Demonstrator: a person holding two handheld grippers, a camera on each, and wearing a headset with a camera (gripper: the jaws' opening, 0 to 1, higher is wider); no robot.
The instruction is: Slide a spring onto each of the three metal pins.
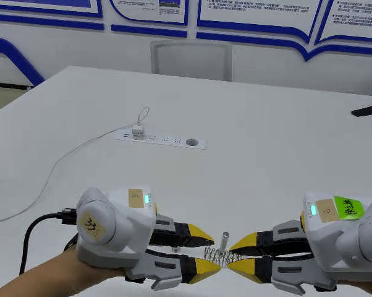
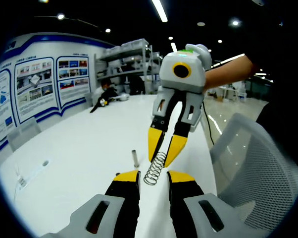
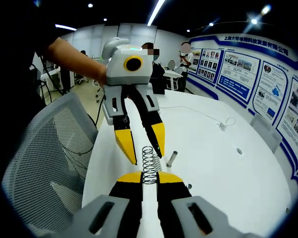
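since the spring (image 1: 217, 255) was thin open-coil wire, i judged it very light, easy to squash or kink across the coils, and prone to flicking out of smooth jaws. right gripper (image 3: 149, 177) had its jaws drawn in to about coil width on one end, which looked like a pinch. left gripper (image 2: 154, 177) sat with jaws parted wider than the coil, straddling the other end; couldn't tell if either tip touched it. spring lay roughly level between the two sets of tips, low over the white table (image 1: 266, 154), just beside one upright metal pin (image 1: 225, 238); couldn't tell if it touched the tabletop. no spring on that pin. my call: grip side-on near one end, squeeze lightly, leave the far end's bore free and lined up with the pin. pin looked stiff, but i couldn't tell if it was fixed or free-standing, so a sideways knock might tip it.
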